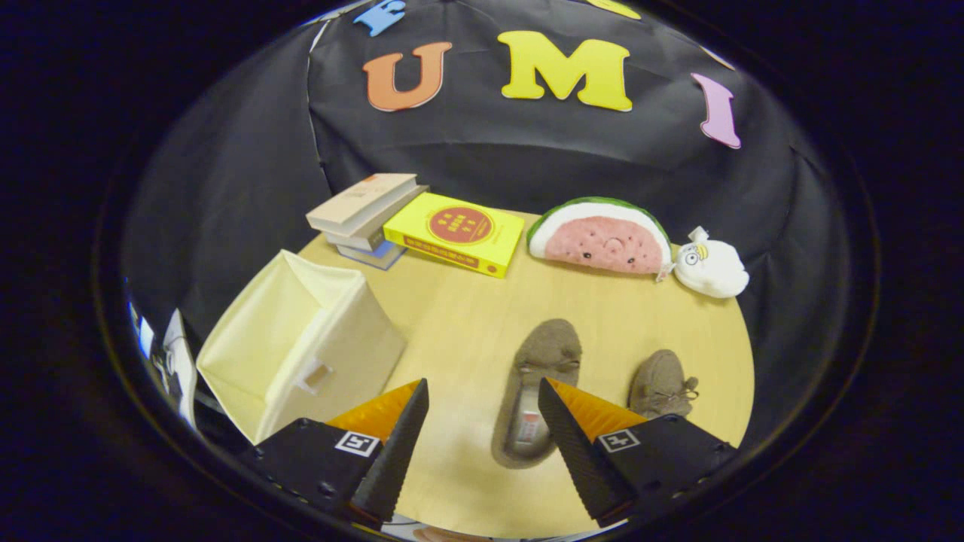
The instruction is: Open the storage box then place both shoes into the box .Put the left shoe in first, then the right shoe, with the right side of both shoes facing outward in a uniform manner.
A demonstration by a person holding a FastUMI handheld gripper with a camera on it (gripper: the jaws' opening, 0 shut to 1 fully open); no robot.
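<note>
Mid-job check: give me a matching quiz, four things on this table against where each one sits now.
Things:
1. storage box
2. yellow book
3. nearer shoe
4. white plush

Places:
A. beside the watermelon plush
B. just ahead of the open claw, by one finger
C. against the stacked books
D. at the table edge, off to one side of the claw

Pairs: 1-D, 2-C, 3-B, 4-A

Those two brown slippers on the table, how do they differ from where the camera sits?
The nearer slipper shows full length, its opening and insole visible, running between the fingers of the gripper. The farther slipper lies off to the right beyond the right finger, partly hidden behind it, and shows a small bow. Neither is gripped: the jaws stand open, holding nothing. Both are the same fuzzy brown and point toward the watermelon plush.
</note>
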